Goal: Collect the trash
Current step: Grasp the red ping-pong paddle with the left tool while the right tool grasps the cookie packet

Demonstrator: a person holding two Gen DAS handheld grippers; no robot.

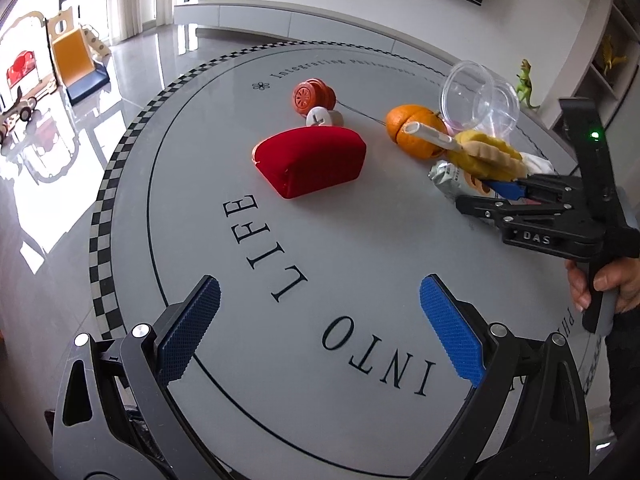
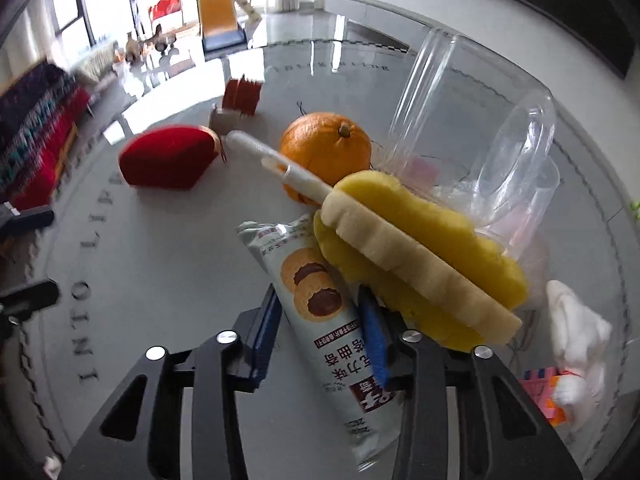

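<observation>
The round grey worktop (image 1: 360, 280) is the biggest thing here, with black letters printed on it. On it sits a red box (image 1: 310, 162), off by itself near the middle. Next come two clear plastic cups (image 2: 480, 128) lying tipped over at the far right, then an orange (image 2: 326, 148), with a yellow sponge brush (image 2: 420, 256) leaning over it. Under the brush lies a cookie wrapper (image 2: 320, 300). This looks like the trash to pick up first. A crumpled white tissue (image 2: 576, 336) lies to its right.

The right gripper (image 2: 320, 332) points down at the wrapper. Its jaws are pulled in close, one on each side of the wrapper, and they look like they pinch it around the middle. The sponge brush rests on the top part of the wrapper, just beside the right jaw.

The left gripper (image 1: 320, 320) hangs over a bare part of the worktop, well apart from the pile. Its jaws are spread wide with nothing between them.

The wrapper looks light, thin and crinkly, and a bit slippery. I think it will bend and squash easily. The middle is a good place to hold it. Lifting it may tip the brush off, so it should come out slowly.
</observation>
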